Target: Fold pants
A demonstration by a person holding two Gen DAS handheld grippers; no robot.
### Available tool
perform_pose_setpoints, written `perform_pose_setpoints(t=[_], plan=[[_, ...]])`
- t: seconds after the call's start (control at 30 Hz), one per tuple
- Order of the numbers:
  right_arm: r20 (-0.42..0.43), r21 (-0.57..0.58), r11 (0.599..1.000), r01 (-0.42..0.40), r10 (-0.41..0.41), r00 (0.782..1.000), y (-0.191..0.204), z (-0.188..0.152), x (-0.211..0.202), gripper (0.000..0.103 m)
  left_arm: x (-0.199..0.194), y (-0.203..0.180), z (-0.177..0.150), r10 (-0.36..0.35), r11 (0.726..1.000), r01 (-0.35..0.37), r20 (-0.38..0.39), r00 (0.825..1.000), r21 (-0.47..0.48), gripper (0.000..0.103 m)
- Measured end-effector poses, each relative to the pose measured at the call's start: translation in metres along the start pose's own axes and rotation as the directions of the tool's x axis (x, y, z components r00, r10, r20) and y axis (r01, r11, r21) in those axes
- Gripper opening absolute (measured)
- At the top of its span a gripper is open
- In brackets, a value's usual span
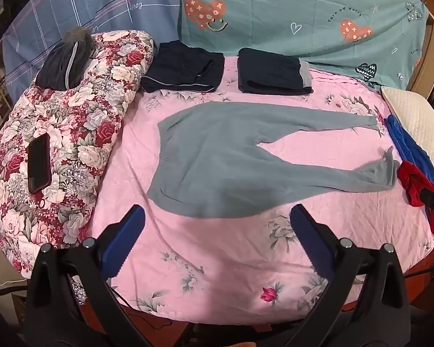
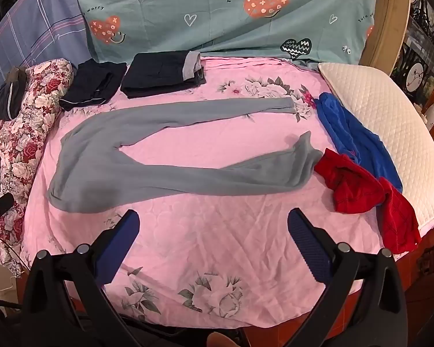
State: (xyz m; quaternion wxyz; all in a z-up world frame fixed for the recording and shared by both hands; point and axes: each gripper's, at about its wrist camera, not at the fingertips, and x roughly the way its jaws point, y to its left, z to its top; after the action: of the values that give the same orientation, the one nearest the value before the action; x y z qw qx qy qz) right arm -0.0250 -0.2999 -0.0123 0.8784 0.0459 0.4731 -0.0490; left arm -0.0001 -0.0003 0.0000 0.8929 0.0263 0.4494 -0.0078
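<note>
The grey pants point(image 1: 217, 156) lie flat in the middle of the bed point(image 1: 217, 260), on the pink flowered sheet, with the waist toward the left side and the two legs spread apart toward the right side. The left gripper point(image 1: 217, 219) hovers over the near edge of the bed, its fingers point(image 1: 130, 231) wide apart and holding nothing; the pants lie just beyond the fingertips, not touched. The right gripper point(image 2: 214, 222) is also wide open and empty, with the nearer leg a little ahead of it. Two folded dark garments point(image 2: 162, 72) rest at the far edge. A red cloth point(image 2: 358, 190) and a blue cloth point(image 2: 353, 136) lie at the right edge, near a white pillow point(image 2: 390, 121). A flowered quilt point(image 1: 58, 133) with a phone point(image 1: 39, 163) on it lies at the left edge.
</note>
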Motion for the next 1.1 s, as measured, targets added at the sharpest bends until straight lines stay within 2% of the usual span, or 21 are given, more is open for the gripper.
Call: perform_pose_setpoints(t=[1.1], plan=[[-0.018,-0.02,1.0,0.004,-0.004,1.0,0.0021,0.0019,0.0055,0.102,0.004,-0.0043,-0.001,-0.024,1.0,0.024,-0.022,0.999,0.0,0.101]])
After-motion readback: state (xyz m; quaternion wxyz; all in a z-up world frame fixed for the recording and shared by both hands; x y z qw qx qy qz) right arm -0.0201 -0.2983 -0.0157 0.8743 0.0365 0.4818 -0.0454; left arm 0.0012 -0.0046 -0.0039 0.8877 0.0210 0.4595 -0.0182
